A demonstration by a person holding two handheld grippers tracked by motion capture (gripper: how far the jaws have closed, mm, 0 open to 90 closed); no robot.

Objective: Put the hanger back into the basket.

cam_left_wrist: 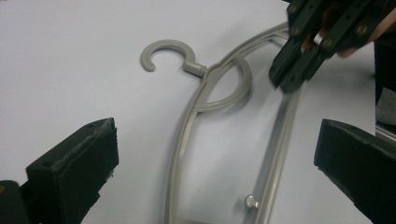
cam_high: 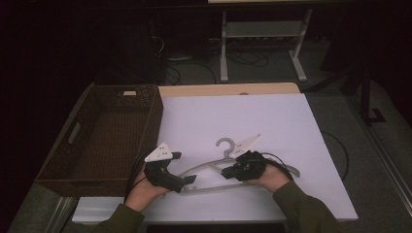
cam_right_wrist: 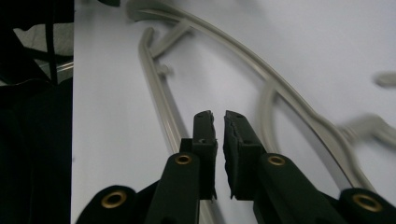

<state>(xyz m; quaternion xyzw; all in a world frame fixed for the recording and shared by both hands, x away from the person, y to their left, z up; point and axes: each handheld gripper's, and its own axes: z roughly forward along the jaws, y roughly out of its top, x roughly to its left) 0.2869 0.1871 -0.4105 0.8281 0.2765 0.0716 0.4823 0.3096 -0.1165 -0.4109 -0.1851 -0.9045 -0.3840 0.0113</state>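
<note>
A grey plastic hanger lies flat on the white board, its hook pointing away from me. My left gripper hovers at the hanger's left arm with its jaws spread wide; in the left gripper view the hanger runs between the pads without touching them. My right gripper is near the hanger's middle, just right of the hook. Its jaws stand a narrow slit apart with nothing between them, just above the hanger's straight bar. The right gripper also shows in the left gripper view.
A deep brown wicker basket stands along the board's left side, with nothing visible inside. The wooden table edge runs behind the board. Beyond it are the floor, cables and a white stand.
</note>
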